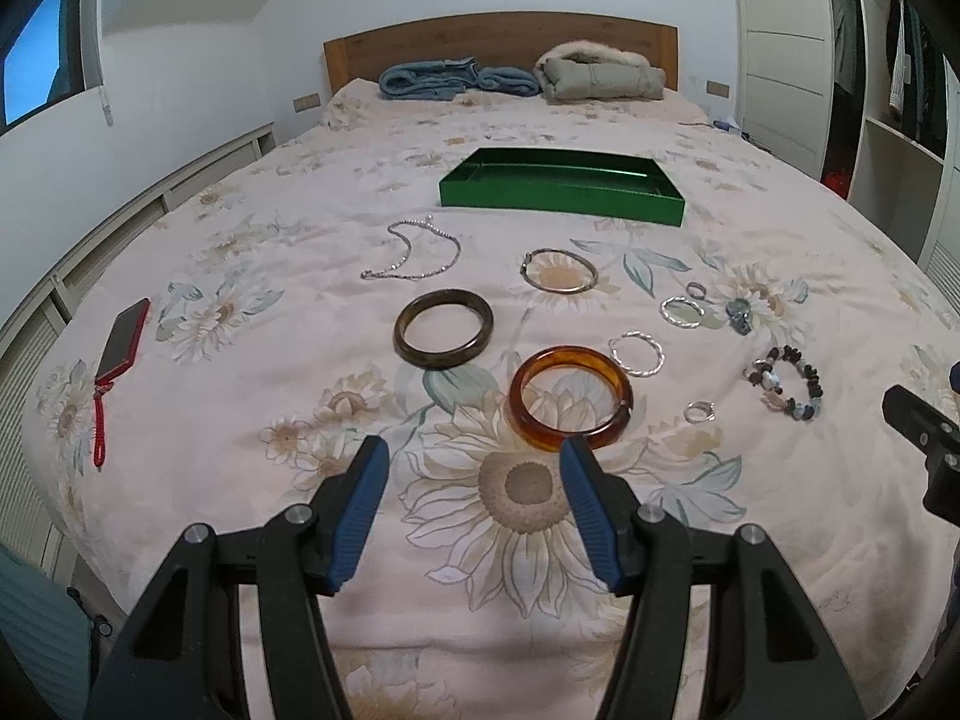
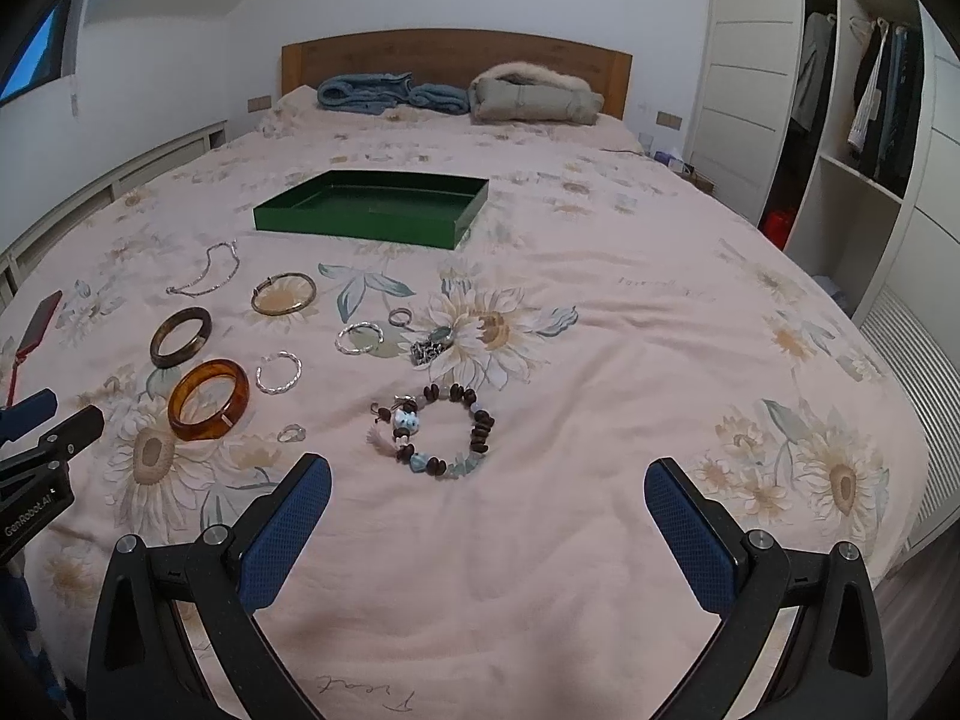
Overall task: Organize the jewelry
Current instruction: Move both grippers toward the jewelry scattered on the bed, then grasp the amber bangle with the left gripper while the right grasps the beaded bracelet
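Right wrist: floral bedspread (image 2: 600,360) (wardrobe (image 2: 840,120) beside), jewelry scattered.

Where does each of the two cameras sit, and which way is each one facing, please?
Left wrist: on the left gripper, low over the bed's foot, facing the headboard; amber bangle just ahead; the right gripper's edge shows at right.
Right wrist: on the right gripper, further right, same heading; beaded bracelet ahead; left gripper at left edge.
Shared: green tray, both bangles, the chain, silver rings, red phone.
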Available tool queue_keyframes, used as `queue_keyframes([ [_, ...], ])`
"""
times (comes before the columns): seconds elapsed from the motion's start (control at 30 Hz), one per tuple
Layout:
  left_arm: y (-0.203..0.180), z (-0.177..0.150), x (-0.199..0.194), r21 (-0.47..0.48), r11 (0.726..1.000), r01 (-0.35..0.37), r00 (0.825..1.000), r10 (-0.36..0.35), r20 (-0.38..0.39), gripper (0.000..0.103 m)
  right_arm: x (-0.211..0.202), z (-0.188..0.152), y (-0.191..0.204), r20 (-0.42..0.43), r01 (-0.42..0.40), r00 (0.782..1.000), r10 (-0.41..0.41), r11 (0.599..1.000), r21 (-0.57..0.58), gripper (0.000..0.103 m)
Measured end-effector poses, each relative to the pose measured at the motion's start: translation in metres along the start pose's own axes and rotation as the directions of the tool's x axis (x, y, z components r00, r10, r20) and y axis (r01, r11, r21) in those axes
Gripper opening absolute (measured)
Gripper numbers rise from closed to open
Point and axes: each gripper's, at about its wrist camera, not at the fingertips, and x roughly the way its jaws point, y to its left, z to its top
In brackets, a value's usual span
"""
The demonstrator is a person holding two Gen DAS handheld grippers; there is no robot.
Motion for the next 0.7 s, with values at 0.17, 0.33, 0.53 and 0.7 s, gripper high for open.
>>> queue_keyframes([
  [0.17,0.001,0.001,0.010,-0.002,1.000,0.008,1.000,-0.008,-0.019,0.057,0.010,0.000,0.002,-0.021,-0.008,1.000,0.008,1.000,-0.003,0.103],
  [0.33,0.000,0.002,0.020,0.002,1.000,0.004,0.999,-0.004,-0.032,0.057,0.018,0.002,0.004,-0.037,-0.013,0.999,0.012,1.000,-0.003,0.103],
  [0.53,0.003,0.006,0.032,0.007,1.000,0.014,0.998,-0.013,-0.067,0.057,0.025,0.005,-0.011,-0.027,-0.064,0.998,0.065,0.997,0.054,0.100],
  [0.7,0.006,0.015,0.043,-0.008,0.998,0.066,0.993,-0.066,-0.094,0.057,0.044,0.011,-0.028,-0.061,-0.090,0.994,0.095,0.993,0.079,0.085],
])
